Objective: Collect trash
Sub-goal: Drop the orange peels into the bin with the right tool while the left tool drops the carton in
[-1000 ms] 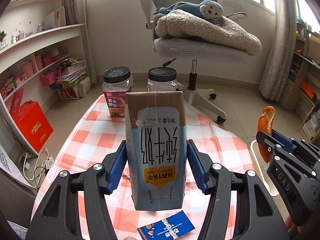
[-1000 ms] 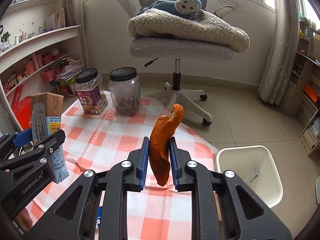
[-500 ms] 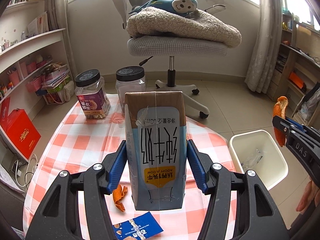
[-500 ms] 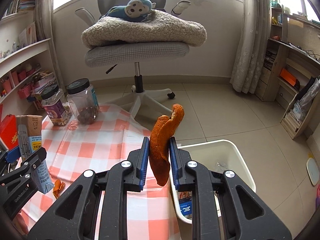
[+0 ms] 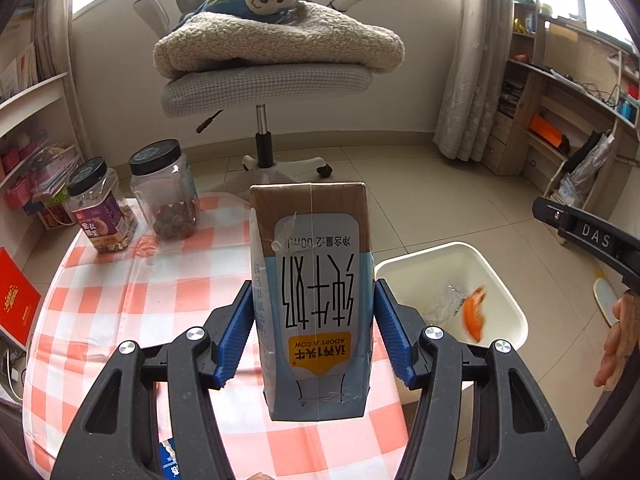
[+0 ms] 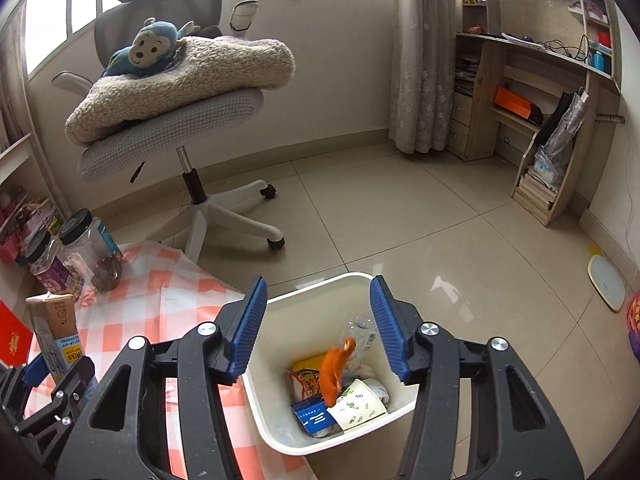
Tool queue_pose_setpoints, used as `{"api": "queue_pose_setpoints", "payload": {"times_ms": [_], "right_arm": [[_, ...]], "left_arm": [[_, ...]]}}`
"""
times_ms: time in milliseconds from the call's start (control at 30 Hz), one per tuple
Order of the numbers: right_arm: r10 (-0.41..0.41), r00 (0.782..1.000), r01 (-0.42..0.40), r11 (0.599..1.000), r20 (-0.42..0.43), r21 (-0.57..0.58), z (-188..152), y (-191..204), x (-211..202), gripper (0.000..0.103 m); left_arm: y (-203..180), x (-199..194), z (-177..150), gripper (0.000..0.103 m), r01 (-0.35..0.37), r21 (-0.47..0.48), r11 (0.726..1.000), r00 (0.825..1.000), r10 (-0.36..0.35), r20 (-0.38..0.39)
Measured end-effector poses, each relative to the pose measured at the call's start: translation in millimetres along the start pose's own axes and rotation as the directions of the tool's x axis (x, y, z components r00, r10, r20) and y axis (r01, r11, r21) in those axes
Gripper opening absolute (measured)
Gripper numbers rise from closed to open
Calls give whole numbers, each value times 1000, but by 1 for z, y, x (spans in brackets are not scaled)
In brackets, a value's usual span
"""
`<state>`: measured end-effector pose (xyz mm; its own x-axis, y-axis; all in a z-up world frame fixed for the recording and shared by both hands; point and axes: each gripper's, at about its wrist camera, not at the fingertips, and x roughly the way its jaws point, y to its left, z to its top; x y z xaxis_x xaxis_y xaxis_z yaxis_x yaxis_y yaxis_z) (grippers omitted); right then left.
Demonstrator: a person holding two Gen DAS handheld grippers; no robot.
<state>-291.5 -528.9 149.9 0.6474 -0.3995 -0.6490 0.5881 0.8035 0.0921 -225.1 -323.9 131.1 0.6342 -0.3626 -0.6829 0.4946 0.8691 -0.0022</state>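
Over the bin: my right tongs (image 6: 318, 326) hang above the white bin (image 6: 280, 436), which stands on the floor just beside the table (image 5: 132, 292).
Right tongs: I see the jaws opening, with nothing pressed between the blue pads.
Orange peel (image 6: 334, 368): it is loose and blurry, inside the bin's mouth above the other trash.
In the bin: a paper cup (image 6: 358, 404), a blue packet (image 6: 314, 414), a snack wrapper (image 6: 306, 384).
Left tongs (image 5: 314, 330): I have them clenched on the milk carton (image 5: 316, 300), one blue pad on each side.
Milk carton: upside down, held over the checked cloth.
On the table: two jars (image 5: 164, 194) with black lids at the far edge.
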Motion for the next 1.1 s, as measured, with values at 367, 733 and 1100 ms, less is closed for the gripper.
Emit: {"api": "queue_pose_setpoints", "payload": {"times_ms": [367, 733, 1100], "right_arm": [[-88, 994, 81, 991, 63, 107, 13, -55, -15, 79], [-150, 987, 139, 978, 62, 157, 16, -81, -18, 92], [-134, 989, 134, 991, 67, 5, 2, -34, -22, 96]], "left_arm": [[-67, 29, 12, 58, 93, 27, 995, 994, -91, -58], [-92, 49, 22, 73, 223, -28, 974, 966, -225, -127], [-54, 24, 9, 75, 85, 82, 993, 994, -78, -79]]}}
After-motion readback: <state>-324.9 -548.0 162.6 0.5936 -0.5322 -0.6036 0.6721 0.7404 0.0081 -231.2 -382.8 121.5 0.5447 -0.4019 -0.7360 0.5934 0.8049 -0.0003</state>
